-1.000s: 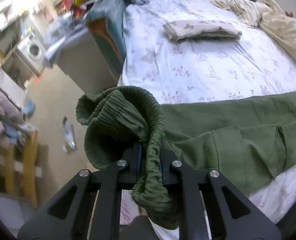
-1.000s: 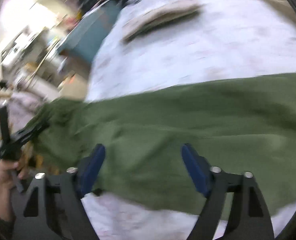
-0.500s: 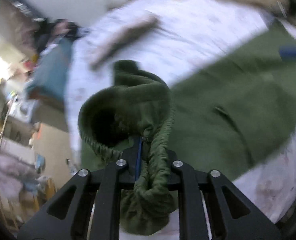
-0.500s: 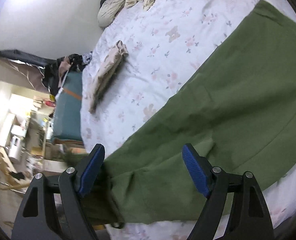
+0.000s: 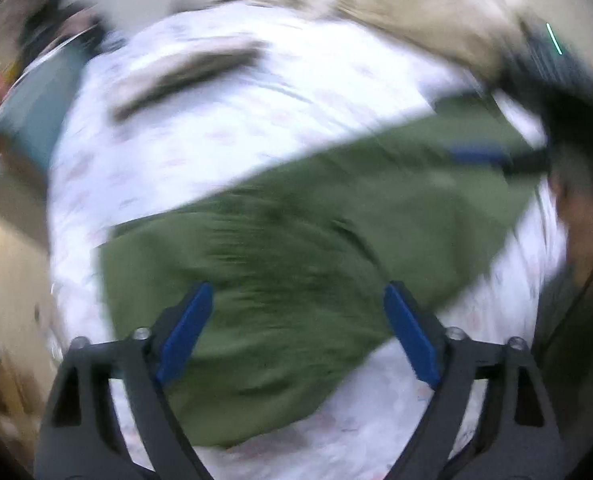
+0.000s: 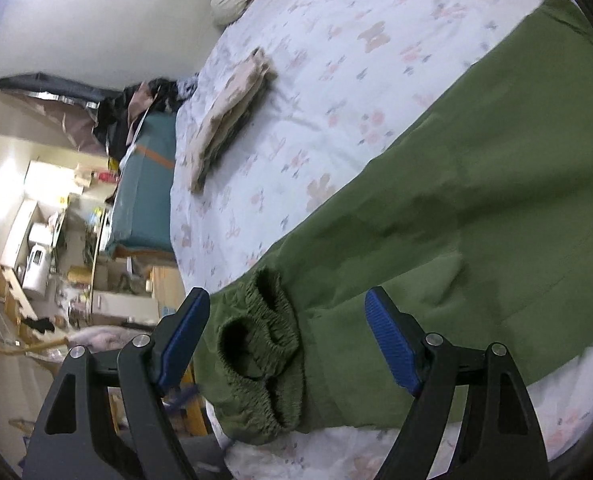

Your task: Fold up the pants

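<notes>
Green pants [image 6: 456, 208] flat on bed [image 6: 296, 92], left claw [image 5: 296, 332] and right claw [image 6: 286, 340] both wide, hovering above

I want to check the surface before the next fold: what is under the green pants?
The green pants lie flat on the bed's floral sheet, which shows all around them. Their gathered waistband sits at the bed's edge. Whatever lies directly beneath the cloth is covered and cannot be seen.

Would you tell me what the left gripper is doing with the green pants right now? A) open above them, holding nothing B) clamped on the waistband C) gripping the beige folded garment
A: the left gripper has its blue pads spread wide above the green pants, nothing between them.
</notes>
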Motion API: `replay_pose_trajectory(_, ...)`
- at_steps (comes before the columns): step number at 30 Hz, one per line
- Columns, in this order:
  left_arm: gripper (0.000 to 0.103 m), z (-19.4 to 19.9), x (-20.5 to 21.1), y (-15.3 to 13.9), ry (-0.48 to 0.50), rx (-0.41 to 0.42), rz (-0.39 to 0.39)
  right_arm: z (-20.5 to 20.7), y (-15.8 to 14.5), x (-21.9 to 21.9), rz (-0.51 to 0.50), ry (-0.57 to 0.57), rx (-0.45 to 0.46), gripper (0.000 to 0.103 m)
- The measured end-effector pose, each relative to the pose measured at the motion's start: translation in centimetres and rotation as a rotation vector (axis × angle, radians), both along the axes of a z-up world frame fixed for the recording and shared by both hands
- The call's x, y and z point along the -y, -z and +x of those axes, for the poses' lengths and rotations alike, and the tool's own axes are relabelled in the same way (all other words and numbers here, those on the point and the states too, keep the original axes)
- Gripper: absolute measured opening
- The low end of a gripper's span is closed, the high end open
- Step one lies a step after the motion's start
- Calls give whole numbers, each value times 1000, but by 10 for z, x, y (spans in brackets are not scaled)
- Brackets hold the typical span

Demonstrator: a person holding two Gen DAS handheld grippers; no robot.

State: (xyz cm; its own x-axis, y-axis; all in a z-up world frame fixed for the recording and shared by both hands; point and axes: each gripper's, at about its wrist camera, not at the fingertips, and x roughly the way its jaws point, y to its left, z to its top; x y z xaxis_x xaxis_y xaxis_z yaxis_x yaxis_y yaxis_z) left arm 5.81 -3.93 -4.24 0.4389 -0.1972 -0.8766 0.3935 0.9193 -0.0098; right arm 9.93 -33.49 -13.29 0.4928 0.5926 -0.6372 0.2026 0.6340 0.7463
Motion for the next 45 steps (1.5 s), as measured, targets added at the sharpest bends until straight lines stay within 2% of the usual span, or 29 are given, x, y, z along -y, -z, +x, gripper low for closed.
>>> replay_pose_trajectory(1,89,11,-29,-6,-97,10,11,2,2,-11,-14,-33,-2,83)
replay_pose_trajectory(5,89,40,-102,-3,-356,-1,122,3,2,-47,-87,-142,31,83)
replay_pose_trajectory(7,89,46,-128,1,-453,4,141,6,1,-69,-120,-215,59,83)
replay_pose_trajectory(10,89,44,-149,14,-548,23,118,16,0,-104,-172,-341,82,83)
replay_pose_trajectory(11,89,47,-152,19,-575,4,122,19,1,-118,-194,-382,91,83)
replay_pose_trajectory(12,89,49,-154,21,-592,-14,107,22,2,-129,-211,-410,97,81)
replay_pose_trajectory(13,89,51,-156,19,-600,-23,56,24,3,-140,-224,-436,102,80)
replay_pose_trajectory(16,89,55,-155,10,-575,-1,7,29,7,-169,-316,-520,114,75)
replay_pose_trajectory(18,89,54,-149,6,-542,-2,-15,28,5,-165,-369,-481,160,75)
replay_pose_trajectory(21,89,48,-130,8,-481,-53,-79,33,25,-129,-319,-348,64,75)
replay_pose_trajectory(24,89,43,-98,14,-342,-90,-73,31,41,-102,-244,-273,-17,71)
replay_pose_trajectory(25,89,40,-82,17,-292,-100,-75,30,41,-98,-234,-260,-23,70)
replay_pose_trajectory(30,87,49,-12,34,-226,-182,-78,30,25,-84,-237,-227,14,70)
replay_pose_trajectory(32,73,59,15,47,-217,-177,-27,29,19,-79,-237,-220,32,70)
replay_pose_trajectory(34,50,69,34,66,-223,-195,49,27,16,-71,-237,-202,42,70)
replay_pose_trajectory(35,45,70,38,71,-221,-209,60,28,16,-69,-240,-199,40,70)
replay_pose_trajectory(36,31,69,38,75,-213,-212,67,28,16,-66,-243,-199,36,70)
replay_pose_trajectory(37,5,68,38,75,-208,-208,75,28,18,-63,-246,-207,28,70)
replay_pose_trajectory(42,4,58,12,43,-199,-169,28,32,17,-80,-226,-339,50,70)
replay_pose_trajectory(45,4,55,-1,28,-200,-154,24,31,11,-108,-263,-448,130,70)
